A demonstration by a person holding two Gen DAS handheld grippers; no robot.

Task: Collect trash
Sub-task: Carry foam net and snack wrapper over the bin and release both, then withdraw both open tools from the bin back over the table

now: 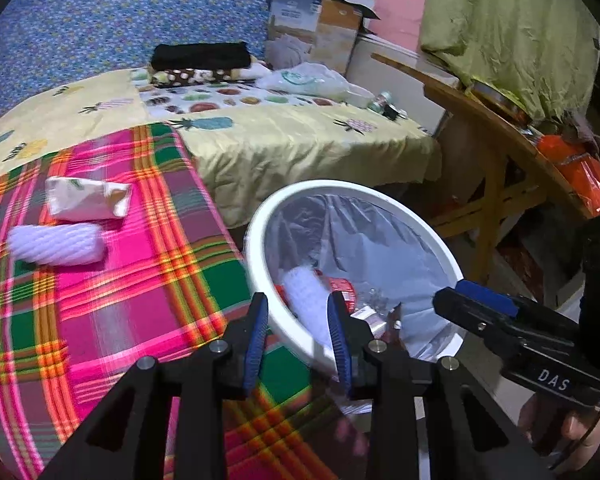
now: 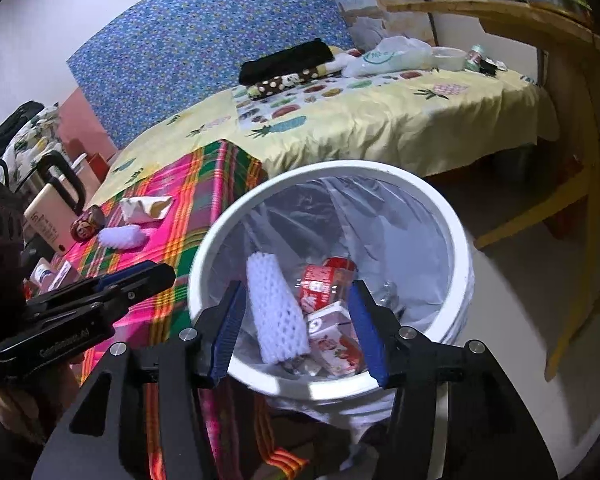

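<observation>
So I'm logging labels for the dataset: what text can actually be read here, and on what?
"DAS": right gripper body, in the left wrist view.
Left gripper body: white lettering, too blurred to read.
Red cartons in the bin: print too small.
Cardboard box: label unreadable.

The bed (image 2: pixel 400 128) has a yellow sheet with pineapples on it. A bright pink and green checked cloth (image 1: pixel 112 280) lies over its near end. At the far end of the bed, a black cloth (image 1: pixel 200 55) sits on a brown spotty pillow (image 1: pixel 192 76). Beside them is a clear plastic bag (image 1: pixel 312 80). Behind the bed hangs a blue dotted sheet (image 1: pixel 132 16). A cardboard box (image 1: pixel 316 28) stands at the bed's far corner. A wooden table (image 1: pixel 496 128) stands to the right of the bed, with an orange packet (image 1: pixel 580 172) on it. A kettle (image 2: pixel 56 184) stands to the left of the bed.
</observation>
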